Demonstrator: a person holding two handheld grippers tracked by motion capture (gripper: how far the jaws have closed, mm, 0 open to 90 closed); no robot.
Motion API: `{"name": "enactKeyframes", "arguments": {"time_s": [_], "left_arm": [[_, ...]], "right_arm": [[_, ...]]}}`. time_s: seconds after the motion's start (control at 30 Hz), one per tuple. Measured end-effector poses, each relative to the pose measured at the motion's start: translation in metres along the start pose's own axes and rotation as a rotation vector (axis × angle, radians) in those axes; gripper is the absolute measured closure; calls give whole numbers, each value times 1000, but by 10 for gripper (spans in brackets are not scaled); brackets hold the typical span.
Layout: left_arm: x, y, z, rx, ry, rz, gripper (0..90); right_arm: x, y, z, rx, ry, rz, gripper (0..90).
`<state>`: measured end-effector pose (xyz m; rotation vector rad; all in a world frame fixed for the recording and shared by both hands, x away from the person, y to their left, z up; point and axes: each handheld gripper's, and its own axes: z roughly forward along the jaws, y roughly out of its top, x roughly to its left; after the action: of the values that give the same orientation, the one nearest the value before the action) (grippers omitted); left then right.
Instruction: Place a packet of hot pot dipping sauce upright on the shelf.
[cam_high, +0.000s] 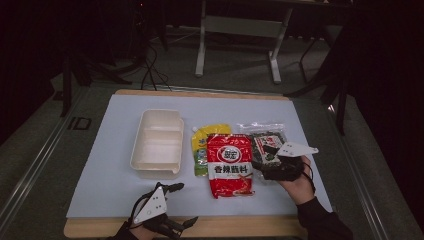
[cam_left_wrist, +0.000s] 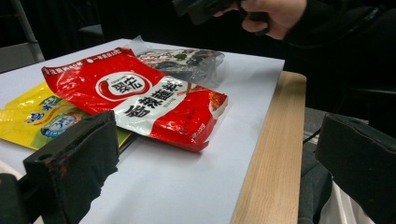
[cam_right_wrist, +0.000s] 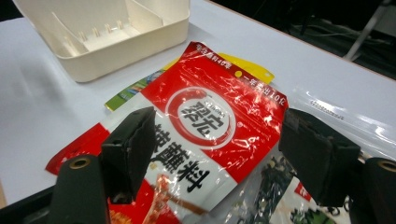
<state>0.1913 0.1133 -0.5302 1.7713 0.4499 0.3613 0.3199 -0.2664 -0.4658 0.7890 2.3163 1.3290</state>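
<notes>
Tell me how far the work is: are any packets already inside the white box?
Nothing looks done: the white divided plastic box holds nothing. The red seasoning packet, yellow pouch and clear seaweed bag lie on the table. Both grippers, left and right, are open, gripping nothing.

I see bare tabletop left of the white divided box and along the near edge. The box, yellow pouch, red packet and dark clear bag crowd the middle, packets overlapping.
</notes>
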Motion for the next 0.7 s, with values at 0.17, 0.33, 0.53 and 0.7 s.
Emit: {"name": "enactKeyframes", "arguments": {"time_s": [0.17,0.33,0.53,0.7], "left_arm": [[0,0,1,4,0,-2,7],[0,-1,1,6,0,0,7],[0,-1,2,12,-2,-2,7],[0,-2,2,20,-1,3,7]], "right_arm": [[-11,4,15,26,0,-3,271],[-23,6,28,38,-7,15,287],[-36,7,41,43,-10,43,299],[-45,7,53,64,-18,45,298]]}}
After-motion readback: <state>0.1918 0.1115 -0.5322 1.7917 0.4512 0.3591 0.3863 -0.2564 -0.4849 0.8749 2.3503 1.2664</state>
